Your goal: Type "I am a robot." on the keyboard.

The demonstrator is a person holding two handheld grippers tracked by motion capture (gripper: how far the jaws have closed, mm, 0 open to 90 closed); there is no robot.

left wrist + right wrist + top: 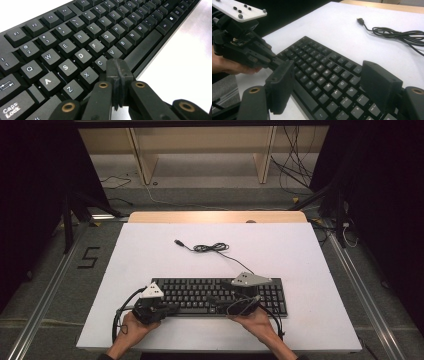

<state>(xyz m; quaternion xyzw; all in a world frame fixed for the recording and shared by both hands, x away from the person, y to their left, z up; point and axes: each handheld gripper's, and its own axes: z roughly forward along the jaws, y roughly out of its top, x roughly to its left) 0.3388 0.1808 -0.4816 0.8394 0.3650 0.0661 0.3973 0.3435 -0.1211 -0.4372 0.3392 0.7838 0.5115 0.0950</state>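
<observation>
The black keyboard [220, 296] lies flat near your edge of the white table [150, 245], its cable [212, 248] coiled beyond it. Your left gripper [117, 65], jaws pressed together on nothing, hangs with its tip just over the C and V keys. Your right gripper [328, 82] stands spread wide above the keys at the right. You seem mid-keypress; next, bring the closed tip straight down on one key only.

Even overhead light whitens my table [310, 270] to glare beyond the keyboard [82, 45], surroundings dark, my near jaws blurred.
</observation>
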